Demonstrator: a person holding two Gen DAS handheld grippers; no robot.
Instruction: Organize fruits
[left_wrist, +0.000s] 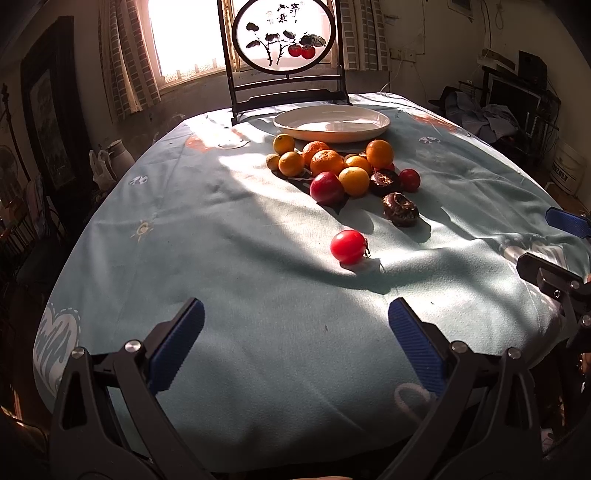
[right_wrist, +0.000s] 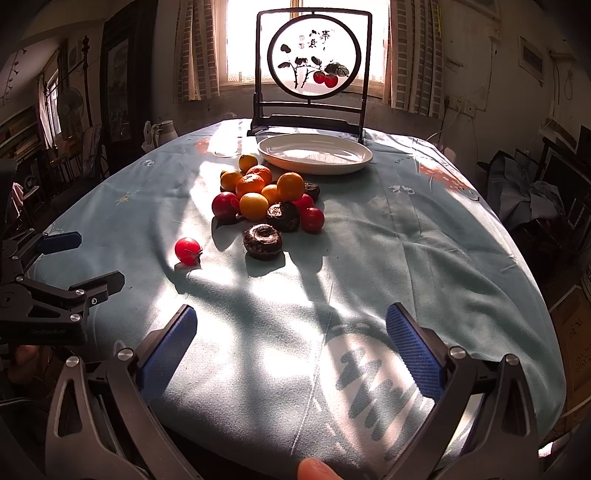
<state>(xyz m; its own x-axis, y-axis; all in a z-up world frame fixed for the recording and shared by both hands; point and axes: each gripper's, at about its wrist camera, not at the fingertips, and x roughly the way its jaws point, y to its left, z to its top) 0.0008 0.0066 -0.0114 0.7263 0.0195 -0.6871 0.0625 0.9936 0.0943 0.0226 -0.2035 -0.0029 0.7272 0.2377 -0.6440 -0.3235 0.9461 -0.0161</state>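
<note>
Nearest me, the left gripper (left_wrist: 295, 328) and the right gripper (right_wrist: 291, 332) both hang over the near edge of the tablecloth (left_wrist: 221, 240), fingers spread wide, nothing between them. My fingertip (right_wrist: 314, 470) intrudes at the bottom of the right view only. Each view cuts the other gripper off at its side margin. A lone tomato (left_wrist: 348, 246) lies apart on bare cloth ahead. Beyond it sits one dark fruit (left_wrist: 400, 209), then the fruit pile (left_wrist: 332, 166). The right view shows a further dark fruit (right_wrist: 312, 191) behind the pile; in the left view it is mostly hidden. The plate (left_wrist: 380, 123) is just past the pile, holding no fruit. A painted screen (left_wrist: 284, 33) stands behind it, its top cropped in the left view.
</note>
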